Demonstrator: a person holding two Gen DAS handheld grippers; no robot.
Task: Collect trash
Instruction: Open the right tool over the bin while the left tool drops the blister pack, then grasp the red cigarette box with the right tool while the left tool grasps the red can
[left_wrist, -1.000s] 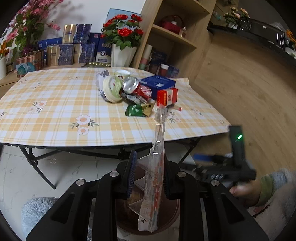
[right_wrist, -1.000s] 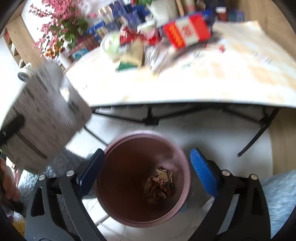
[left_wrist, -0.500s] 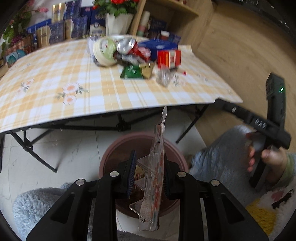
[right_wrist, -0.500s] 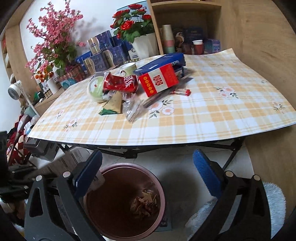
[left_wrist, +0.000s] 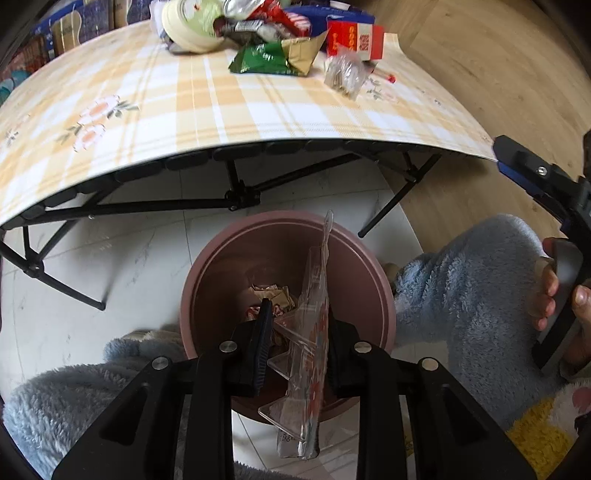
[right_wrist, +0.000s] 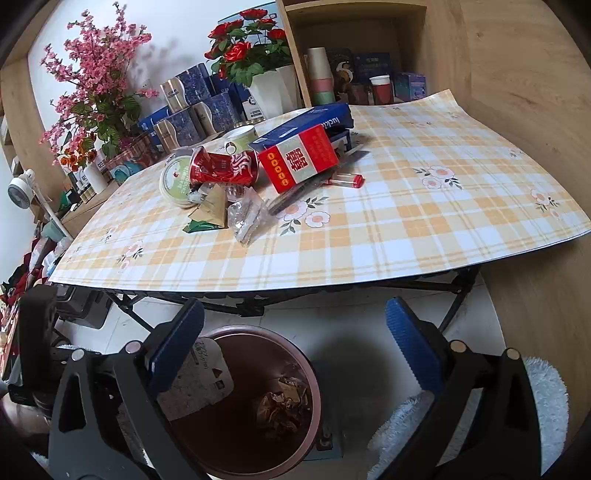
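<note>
Below table, left claw (left_wrist: 295, 354) pinches clear packaging (left_wrist: 310, 369) over bin (left_wrist: 373, 280).

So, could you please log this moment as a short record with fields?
left gripper: shut on clear plastic packaging, held over the bin
right gripper: open, nothing between its fingers
bin: brown, on the floor by the table edge, crumpled wrappers at the bottom
table: crushed red can, red box, blue box, green wrapper, small clear bag

light: soft daylight | shadows: faint, under table (right_wrist: 369, 229) | blur: slight | edges: fisheye-bent, dark corners
</note>
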